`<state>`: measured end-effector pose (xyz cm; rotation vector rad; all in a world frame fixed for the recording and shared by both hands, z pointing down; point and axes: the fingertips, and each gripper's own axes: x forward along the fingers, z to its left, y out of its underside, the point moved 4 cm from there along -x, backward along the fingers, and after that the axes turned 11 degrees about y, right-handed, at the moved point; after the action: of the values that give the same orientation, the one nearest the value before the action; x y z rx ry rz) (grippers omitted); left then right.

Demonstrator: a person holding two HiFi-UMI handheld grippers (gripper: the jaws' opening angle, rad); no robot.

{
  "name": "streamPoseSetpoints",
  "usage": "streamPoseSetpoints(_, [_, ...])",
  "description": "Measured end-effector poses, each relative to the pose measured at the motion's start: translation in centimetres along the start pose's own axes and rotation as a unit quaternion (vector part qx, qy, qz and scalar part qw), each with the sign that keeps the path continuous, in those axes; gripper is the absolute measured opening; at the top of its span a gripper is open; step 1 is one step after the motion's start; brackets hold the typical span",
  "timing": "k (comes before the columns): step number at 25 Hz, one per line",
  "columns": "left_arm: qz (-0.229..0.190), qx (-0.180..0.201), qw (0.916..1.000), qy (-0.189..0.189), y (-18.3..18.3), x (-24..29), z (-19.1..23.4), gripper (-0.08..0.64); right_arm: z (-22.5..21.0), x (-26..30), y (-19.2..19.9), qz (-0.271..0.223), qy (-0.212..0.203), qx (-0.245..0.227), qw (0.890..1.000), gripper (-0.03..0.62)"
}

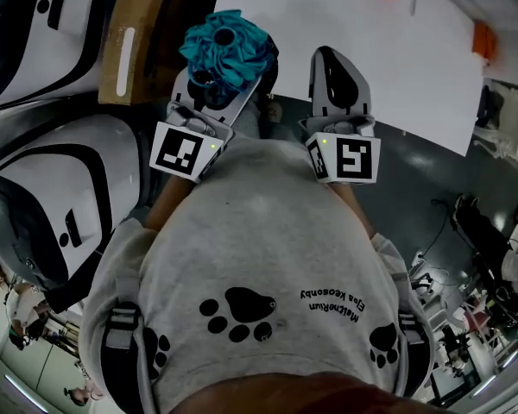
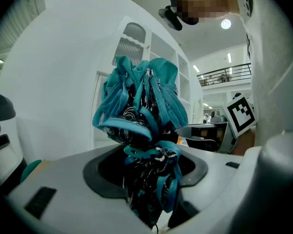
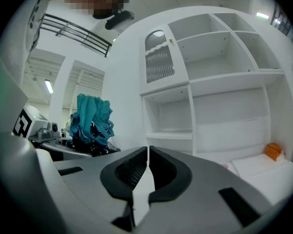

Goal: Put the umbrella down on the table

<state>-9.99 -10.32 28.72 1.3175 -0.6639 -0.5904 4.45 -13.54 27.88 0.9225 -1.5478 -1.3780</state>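
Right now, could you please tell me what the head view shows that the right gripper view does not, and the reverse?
Only the head view: a brown board, big white shells with black trim, and the dark floor. Only the right gripper view: white shelves and a railing high up. Both: the folded teal umbrella gripped in the left claw, the right claw shut and empty, and the white table.

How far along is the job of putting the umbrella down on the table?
Done: the folded teal umbrella is picked up, clamped in the left gripper. In hand: it is held upright near the edge of the white table, while the right gripper is shut and empty. Left: lower it onto the table and open the jaws.
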Motion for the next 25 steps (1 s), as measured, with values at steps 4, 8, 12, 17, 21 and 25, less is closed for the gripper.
streamPoseSetpoints(4, [0.017,-0.003,0.9997,0.018,0.5,0.9,0.9,0.252,-0.1,0.3,0.5,0.001,0.009,-0.007,1.0,0.035])
streamPoseSetpoints(8, [0.015,0.005,0.9995,0.029,0.2,2.6,1.4,0.252,-0.8,1.1,1.1,0.01,0.012,-0.01,1.0,0.035])
streamPoseSetpoints(12, [0.035,0.007,0.9984,0.044,-0.4,5.2,3.0,0.252,-2.0,3.7,1.0,0.019,0.01,-0.011,1.0,0.035])
streamPoseSetpoints(17, [0.049,-0.001,0.9974,0.052,1.4,3.2,5.0,0.252,0.8,4.7,2.6,0.028,0.006,-0.015,0.999,0.035])
streamPoseSetpoints(21, [0.067,-0.004,0.9959,0.06,3.2,2.0,5.5,0.252,2.3,4.4,4.5,0.047,0.002,-0.018,0.999,0.032])
streamPoseSetpoints(25, [0.087,-0.008,0.994,0.066,4.6,3.4,6.5,0.252,1.8,5.2,6.5,0.07,-0.008,-0.025,0.997,0.032])
